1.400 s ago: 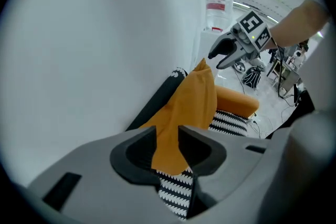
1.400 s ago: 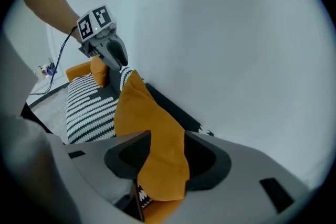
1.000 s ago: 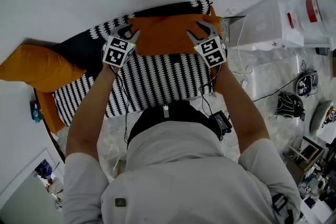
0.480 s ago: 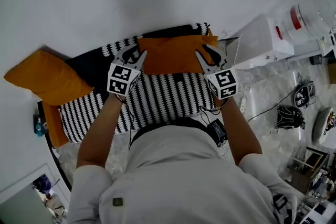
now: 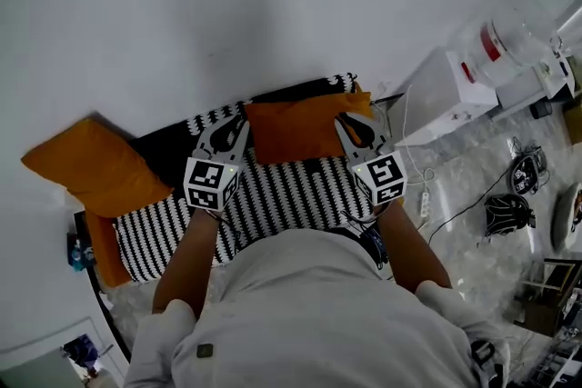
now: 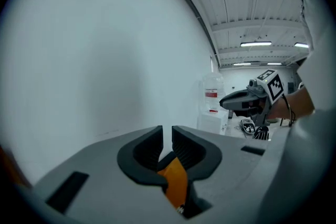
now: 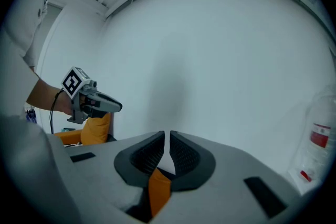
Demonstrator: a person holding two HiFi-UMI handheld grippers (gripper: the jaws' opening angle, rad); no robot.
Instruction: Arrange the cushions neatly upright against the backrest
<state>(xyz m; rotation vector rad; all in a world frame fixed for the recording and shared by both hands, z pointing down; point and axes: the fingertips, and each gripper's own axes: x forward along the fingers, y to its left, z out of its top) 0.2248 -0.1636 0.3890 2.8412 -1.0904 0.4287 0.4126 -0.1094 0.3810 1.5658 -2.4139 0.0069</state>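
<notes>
left gripper (image 5: 235, 124) fingers (image 6: 149, 148) closing, nearly together, orange fabric pinched between them at the left edge of the orange cushion (image 5: 305, 127). right gripper (image 5: 347, 124) fingers (image 7: 185, 153) closing too, clamped on the cushion's right edge. cushion spans between the two sets of fingers, over the black-and-white striped sofa (image 5: 273, 195), with the white wall (image 5: 273, 14) just beyond. second orange cushion (image 5: 95, 168) well left of the left fingers, at the sofa end. water jug (image 5: 509, 32) far right of the right fingers.
</notes>
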